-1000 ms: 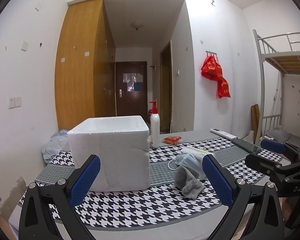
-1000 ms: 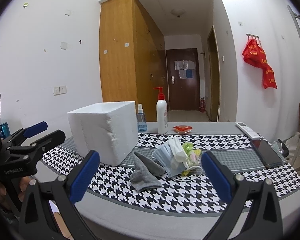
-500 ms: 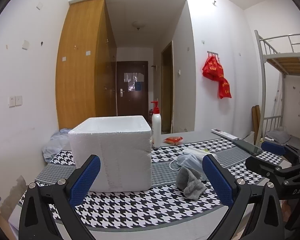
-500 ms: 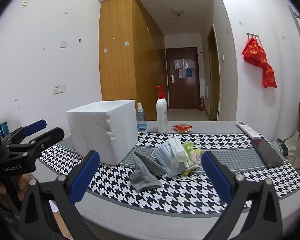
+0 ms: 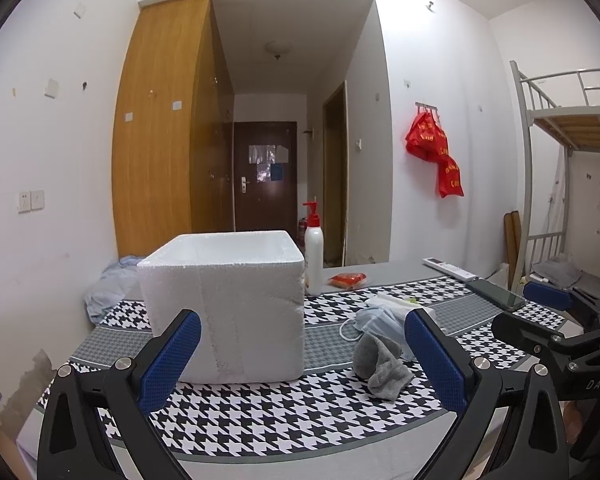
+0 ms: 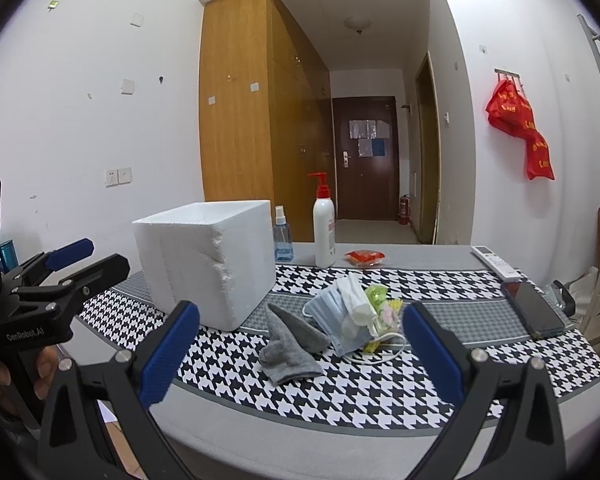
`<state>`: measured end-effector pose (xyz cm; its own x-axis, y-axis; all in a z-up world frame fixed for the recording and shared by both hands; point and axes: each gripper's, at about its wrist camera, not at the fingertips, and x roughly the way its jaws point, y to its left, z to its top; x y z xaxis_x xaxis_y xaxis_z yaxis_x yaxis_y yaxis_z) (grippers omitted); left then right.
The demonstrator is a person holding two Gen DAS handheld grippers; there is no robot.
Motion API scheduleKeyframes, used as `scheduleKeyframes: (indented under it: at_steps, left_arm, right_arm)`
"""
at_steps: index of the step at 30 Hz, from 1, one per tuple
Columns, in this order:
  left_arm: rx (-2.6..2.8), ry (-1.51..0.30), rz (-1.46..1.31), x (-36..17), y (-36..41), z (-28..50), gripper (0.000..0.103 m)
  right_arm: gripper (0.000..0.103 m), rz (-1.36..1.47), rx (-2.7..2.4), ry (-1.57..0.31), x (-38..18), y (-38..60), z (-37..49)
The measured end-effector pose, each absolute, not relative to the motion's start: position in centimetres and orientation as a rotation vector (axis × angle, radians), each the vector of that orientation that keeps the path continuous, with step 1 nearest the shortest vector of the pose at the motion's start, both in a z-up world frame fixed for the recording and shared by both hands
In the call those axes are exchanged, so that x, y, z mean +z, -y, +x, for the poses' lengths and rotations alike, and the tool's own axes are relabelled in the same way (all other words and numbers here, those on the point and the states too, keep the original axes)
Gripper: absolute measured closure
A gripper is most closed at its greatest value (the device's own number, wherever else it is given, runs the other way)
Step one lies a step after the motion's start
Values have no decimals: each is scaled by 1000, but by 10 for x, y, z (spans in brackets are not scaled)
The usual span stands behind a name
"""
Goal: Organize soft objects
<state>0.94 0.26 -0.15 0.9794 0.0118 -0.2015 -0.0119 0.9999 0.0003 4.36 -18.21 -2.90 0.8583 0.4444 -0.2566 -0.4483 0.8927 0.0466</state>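
A white foam box (image 5: pixel 228 304) (image 6: pixel 208 260) stands open-topped on the houndstooth tablecloth (image 5: pixel 284 412). Right of it lies a pile of soft things: a grey sock (image 5: pixel 380 364) (image 6: pixel 290 344), a blue face mask (image 5: pixel 380 322) (image 6: pixel 340 320), a white cloth (image 6: pixel 356 300) and small green and yellow items (image 6: pixel 380 300). My left gripper (image 5: pixel 300 364) is open and empty, held before the box near the table's front edge. My right gripper (image 6: pixel 300 360) is open and empty, held before the sock and mask. Each gripper shows at the side of the other's view.
A white pump bottle (image 6: pixel 324 228) and a small blue spray bottle (image 6: pixel 283 240) stand behind the box. A red packet (image 6: pixel 364 257), a white remote (image 6: pixel 496 266) and a dark phone (image 6: pixel 532 312) lie on the table's right. A bunk bed (image 5: pixel 560 160) stands at right.
The left wrist view has risen slightly and now sees a bit more of the box's open top. The right gripper has barely moved. Both stay open; the objects have not moved.
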Motion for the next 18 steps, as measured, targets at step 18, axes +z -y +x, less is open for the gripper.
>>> scheduleKeyframes:
  at_steps: [18]
  left_arm:
    - [-5,-277,13,-10,4,29,1]
  right_arm:
    - [0,-14,466,-279,-29,185,51]
